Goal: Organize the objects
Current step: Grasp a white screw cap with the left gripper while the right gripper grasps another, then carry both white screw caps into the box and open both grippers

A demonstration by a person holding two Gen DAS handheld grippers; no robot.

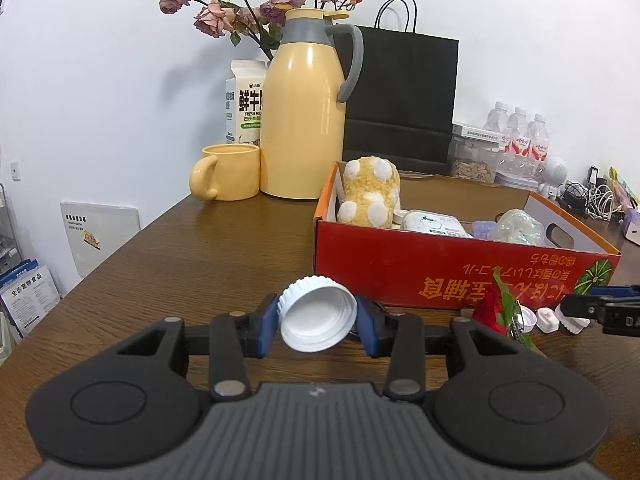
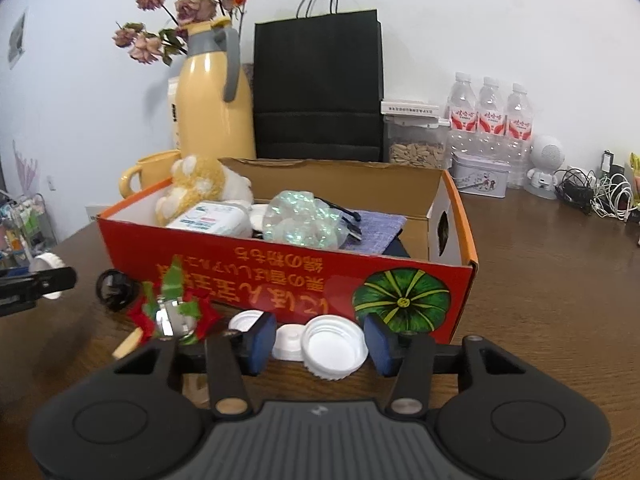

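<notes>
My left gripper (image 1: 318,320) is shut on a white bottle cap (image 1: 320,324), tilted with its hollow side toward the camera, above the brown table (image 1: 180,272). The red cardboard box (image 2: 280,272) holds a plush toy (image 2: 200,184), a wipes pack (image 2: 212,216) and a shiny bag (image 2: 304,220). In front of it my right gripper (image 2: 320,342) stands open, its blue pads (image 2: 260,340) flanking a large white cap (image 2: 334,346) and a small one (image 2: 288,344) lying on the table. A third cap (image 2: 244,320) lies behind the left pad.
A red-and-green ornament (image 2: 172,312) and a black ring (image 2: 114,290) lie left of the caps. Behind the box stand a yellow thermos (image 1: 304,120), mug (image 1: 228,178), milk carton (image 1: 244,104), black paper bag (image 2: 318,84) and water bottles (image 2: 490,112). Cables (image 2: 600,196) lie far right.
</notes>
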